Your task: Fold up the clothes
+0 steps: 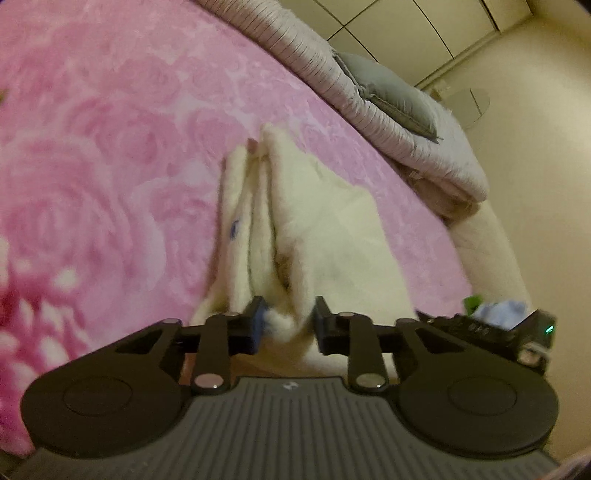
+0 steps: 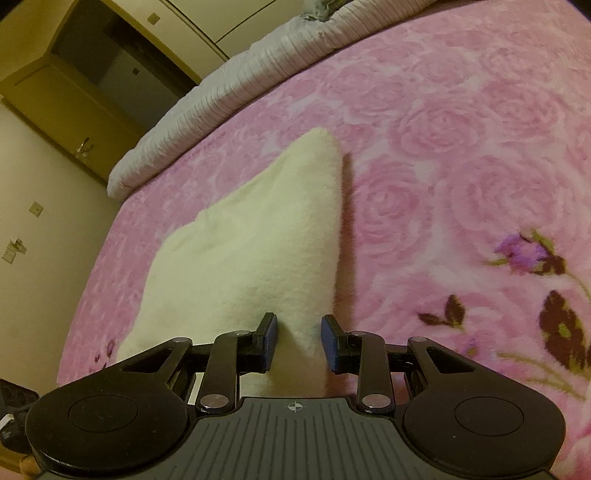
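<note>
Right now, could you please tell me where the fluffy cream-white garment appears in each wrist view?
Left wrist view: fluffy cream-white garment centre, bunched between the left gripper fingers.
Right wrist view: centre-left, between the right gripper fingers.
Shared landmark: pink rose-patterned blanket underneath.

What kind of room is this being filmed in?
Most likely a bedroom. The cream garment lies on a bed covered by a pink rose-patterned blanket, with a folded quilt and a grey pillow at its edge, and wardrobe-like doors behind.
</note>
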`<state>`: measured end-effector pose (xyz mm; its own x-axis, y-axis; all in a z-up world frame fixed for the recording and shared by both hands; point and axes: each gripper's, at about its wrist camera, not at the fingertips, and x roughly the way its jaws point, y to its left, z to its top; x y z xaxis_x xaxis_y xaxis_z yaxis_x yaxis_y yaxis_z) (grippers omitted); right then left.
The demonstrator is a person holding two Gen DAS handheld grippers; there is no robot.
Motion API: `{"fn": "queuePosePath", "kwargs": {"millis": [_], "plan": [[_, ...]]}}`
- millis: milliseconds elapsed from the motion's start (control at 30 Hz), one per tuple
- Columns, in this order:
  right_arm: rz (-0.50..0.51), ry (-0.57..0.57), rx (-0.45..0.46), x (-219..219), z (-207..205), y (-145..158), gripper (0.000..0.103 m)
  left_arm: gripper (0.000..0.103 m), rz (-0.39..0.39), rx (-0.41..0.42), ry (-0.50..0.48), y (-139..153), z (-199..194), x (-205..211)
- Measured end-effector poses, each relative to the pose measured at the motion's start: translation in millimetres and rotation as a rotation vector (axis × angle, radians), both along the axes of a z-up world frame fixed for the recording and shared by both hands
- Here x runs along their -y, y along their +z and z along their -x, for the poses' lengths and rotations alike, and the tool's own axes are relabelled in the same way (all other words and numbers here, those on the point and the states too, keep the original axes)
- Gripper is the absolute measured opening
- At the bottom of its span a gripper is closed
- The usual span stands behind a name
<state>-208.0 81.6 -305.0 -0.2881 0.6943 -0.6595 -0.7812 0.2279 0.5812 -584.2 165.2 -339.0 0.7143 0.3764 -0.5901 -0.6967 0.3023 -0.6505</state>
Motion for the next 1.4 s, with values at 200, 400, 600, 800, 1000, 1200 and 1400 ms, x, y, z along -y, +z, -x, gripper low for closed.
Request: {"fn": "queuePosePath", "kwargs": {"millis": [200,400,600,800,1000,1200,1400], "plan": [[-0.015,0.03,0.022,-5,15,7,0.031,0.016,-0.063,0.025,0.046,12,25,0],[0.022,0.092,0.263,-15,52,16,0.031,0.017,-0.002,0.021,0.069,-15,25,-2],[0.064,0.101,0.391,-18,71,20,0.031,0.018,0.0,0.026,0.08,-16,24,-1],[0.088,0.1,0.545,-21,93,24,0.031,0.019,-0.01,0.015,0.076,-10,23,-1],[0.095,0.065,0.52,-15,85,29,0.031,0.02,-0.026,0.017,0.072,1,25,6],[0.099,0.034,0.504,-5,80,30,0.031,0.021,-0.034,-0.054,0.063,-3,16,7],[0.09,0.028,0.499,13,86,40,0.032,0.021,-0.099,-0.145,0.079,23,9,21]]}}
